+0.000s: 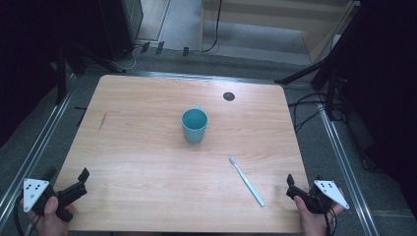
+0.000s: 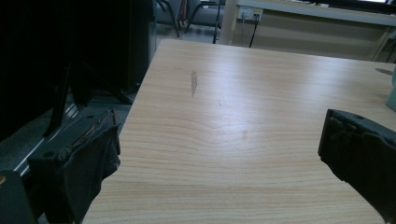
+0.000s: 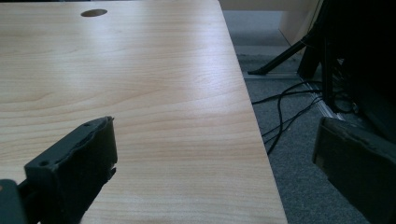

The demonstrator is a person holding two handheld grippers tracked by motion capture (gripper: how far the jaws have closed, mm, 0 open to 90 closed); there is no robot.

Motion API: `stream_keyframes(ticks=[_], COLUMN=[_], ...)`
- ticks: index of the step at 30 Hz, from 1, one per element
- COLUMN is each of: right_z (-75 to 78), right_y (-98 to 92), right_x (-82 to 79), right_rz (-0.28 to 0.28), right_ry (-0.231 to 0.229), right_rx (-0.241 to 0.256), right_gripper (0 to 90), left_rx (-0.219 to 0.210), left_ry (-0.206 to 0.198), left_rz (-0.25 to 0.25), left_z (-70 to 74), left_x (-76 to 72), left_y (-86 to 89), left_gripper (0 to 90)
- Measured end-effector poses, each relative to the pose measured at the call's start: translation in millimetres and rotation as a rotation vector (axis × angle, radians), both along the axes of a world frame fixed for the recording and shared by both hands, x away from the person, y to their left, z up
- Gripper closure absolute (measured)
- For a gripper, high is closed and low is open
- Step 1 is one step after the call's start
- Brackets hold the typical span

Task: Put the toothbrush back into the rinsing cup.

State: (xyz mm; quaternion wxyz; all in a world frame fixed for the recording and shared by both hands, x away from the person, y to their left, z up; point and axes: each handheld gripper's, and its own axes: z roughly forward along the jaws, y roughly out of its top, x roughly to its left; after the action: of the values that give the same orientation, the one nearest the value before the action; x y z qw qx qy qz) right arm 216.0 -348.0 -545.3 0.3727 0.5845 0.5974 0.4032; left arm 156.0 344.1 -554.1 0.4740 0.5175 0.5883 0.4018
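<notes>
- A teal mug (image 1: pixel 194 126) stands upright near the middle of the wooden table (image 1: pixel 147 162); its mouth faces up, the inside looks bare, and a small handle pokes out on its far side
- A pale blue-green toothbrush (image 1: pixel 247 181) lies flat on the table, nearer the person and to the right of the mug, well apart from it; its white bristle head points toward the mug, its handle toward the right near corner
- The left gripper (image 1: pixel 66 184) hovers at the table's near left corner, jaws spread wide with nothing between them
- The right gripper (image 1: pixel 302 184) sits at the near right edge, jaws likewise spread and empty, near the toothbrush's handle end but apart from it
- A small dark round hole (image 1: pixel 228 96) sits near the table's far edge, and a short dark scuff (image 2: pixel 194 82) marks the left side
</notes>
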Motion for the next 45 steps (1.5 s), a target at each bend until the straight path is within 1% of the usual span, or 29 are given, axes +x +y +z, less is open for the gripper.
stream_keyframes(ticks=[3,6,9,10,12,17,23,25,26,28,30,33,34,35,36,37,38,39,40,41,42,43,44,45], right_z=[-0.1,-0.1,-0.1,-0.1,-0.1,-0.1,-0.1,-0.1,0.0,-0.1,-0.1,-0.1,0.0,0.0,0.2,0.2,0.5,1.3,4.3,4.3,8.1,8.1,13.1,13.1], right_y=[0.9,2.0,1.8,1.9,2.0,2.0,1.3,1.4,2.5,3.2,4.2,3.9,2.9,2.9,3.2,3.2,3.6,4.0,4.8,4.8,7.4,7.4,11.1,11.1], right_x=[0.4,0.2,0.2,0.3,0.1,-0.5,-0.1,0.1,-0.2,-0.1,-0.1,0.1,0.8,0.8,1.7,1.7,2.4,2.9,3.5,3.5,5.1,5.1,6.7,6.7], right_rz=[0.001,-0.005,-0.011,-0.016,-0.018,-0.018,-0.020,-0.025,-0.046,-0.046,-0.031,-0.034,-0.022,-0.022,-0.008,-0.008,-0.002,0.002,0.015,0.015,0.030,0.030,0.056,0.056], right_ry=[0.002,0.000,0.000,0.001,-0.004,-0.009,-0.008,-0.007,-0.012,-0.013,-0.013,-0.011,-0.005,-0.005,0.010,0.010,0.020,0.028,0.034,0.034,0.045,0.045,0.047,0.047], right_rx=[-0.012,-0.021,-0.021,-0.022,-0.026,-0.016,-0.018,-0.020,-0.031,-0.036,-0.046,-0.042,-0.037,-0.037,-0.038,-0.038,-0.044,-0.048,-0.030,-0.030,-0.029,-0.029,-0.044,-0.044], right_gripper=[0.1,2.5,2.7,3.1,3.6,5.3,5.9,6.8,12.1,12.2,12.8,13.9,16.9,16.9,19.7,19.7,22.0,23.6,26.0,26.0,28.6,28.6,29.9,29.9], left_rx=[-0.003,-0.004,-0.005,-0.013,-0.015,-0.003,-0.003,-0.003,-0.001,0.003,0.006,0.002,-0.001,-0.001,-0.001,-0.001,0.000,0.000,0.000,-0.001,-0.001,-0.001,-0.002,-0.002], left_ry=[0.000,0.000,-0.001,-0.003,-0.003,-0.001,0.000,-0.002,-0.001,0.001,0.000,-0.001,-0.001,-0.001,-0.001,-0.001,0.000,-0.001,0.000,-0.001,0.001,0.001,0.001,0.001], left_rz=[-0.003,-0.005,-0.004,-0.005,-0.004,-0.010,-0.008,-0.006,-0.004,-0.003,-0.003,0.000,0.000,0.000,0.000,0.000,0.001,0.000,0.001,0.001,-0.001,-0.001,-0.002,-0.002], left_z=[0.0,0.0,0.0,-0.2,-0.2,0.0,0.0,-0.1,0.0,0.0,0.0,0.0,0.0,0.0,0.0,0.0,0.0,0.0,0.0,0.0,0.1,0.1,0.1,0.1], left_x=[-0.1,-0.1,-0.2,-0.2,-0.2,-0.1,-0.1,-0.1,0.0,0.0,0.0,-0.1,-0.1,-0.1,0.0,0.0,0.0,0.1,0.0,0.1,0.1,0.1,0.1,0.1], left_y=[0.7,0.9,1.2,1.7,1.9,0.8,1.0,0.5,0.0,-0.2,-0.5,-0.4,0.0,0.0,0.0,0.0,-0.1,-0.1,-0.1,-0.1,0.4,0.4,0.7,0.7], left_gripper=[0.0,0.0,0.0,0.0,0.0,0.0,0.0,0.0,0.0,0.0,0.0,0.0,0.0,0.0,0.0,0.0,0.0,0.0,0.0,0.0,0.0,0.0,0.0,0.0])
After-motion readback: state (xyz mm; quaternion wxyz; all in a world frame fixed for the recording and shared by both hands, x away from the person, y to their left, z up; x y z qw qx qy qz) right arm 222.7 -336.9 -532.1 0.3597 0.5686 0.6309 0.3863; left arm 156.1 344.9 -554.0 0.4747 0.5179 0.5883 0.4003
